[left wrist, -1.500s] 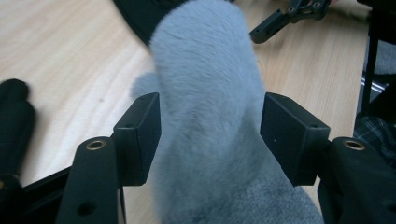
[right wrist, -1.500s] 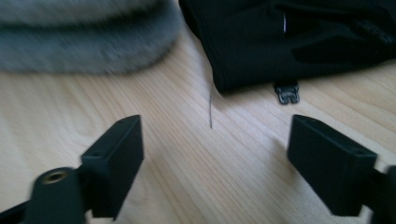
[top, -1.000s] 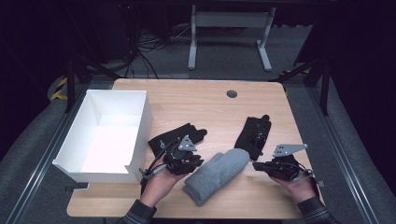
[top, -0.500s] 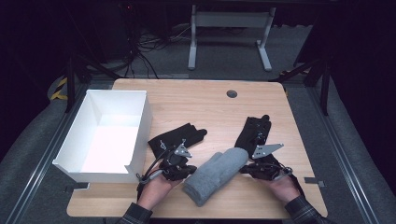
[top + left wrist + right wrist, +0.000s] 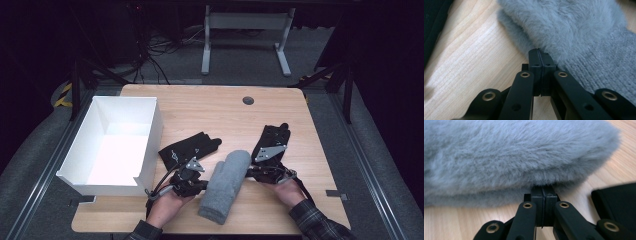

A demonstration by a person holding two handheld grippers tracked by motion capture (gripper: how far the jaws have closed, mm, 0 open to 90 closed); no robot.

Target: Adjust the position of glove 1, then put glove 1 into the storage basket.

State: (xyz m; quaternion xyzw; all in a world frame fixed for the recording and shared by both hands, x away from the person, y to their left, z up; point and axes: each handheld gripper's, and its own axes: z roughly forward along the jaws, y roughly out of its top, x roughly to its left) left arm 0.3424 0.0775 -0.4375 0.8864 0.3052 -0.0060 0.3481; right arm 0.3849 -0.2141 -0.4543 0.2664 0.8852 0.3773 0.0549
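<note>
Two tools work at one grey mitten [image 5: 227, 184] that lies near the front edge of the bench [image 5: 210, 110], cuff toward the person and rounded tip pointing away. The left tool [image 5: 204, 183] sits against the mitten's left side, its jaws pressed flat together. In the left gripper view the closed tips [image 5: 539, 53] meet the fuzzy edge of the mitten [image 5: 574, 32] where the fur gives way to the knitted cuff; whether any fabric is pinched between them cannot be told. The right tool [image 5: 250, 171] meets the mitten's right side near the tip. In the right gripper view its jaws are also fully together, tips [image 5: 543, 190] tucked just under the furry rim of the mitten [image 5: 511, 157], with no fabric visibly caught.

One black glove [image 5: 187, 147] lies just behind the left tool, and another black glove [image 5: 272, 137] lies behind the right tool. A white box [image 5: 150, 130] stands open at the bench's left side, well apart from the mitten.
</note>
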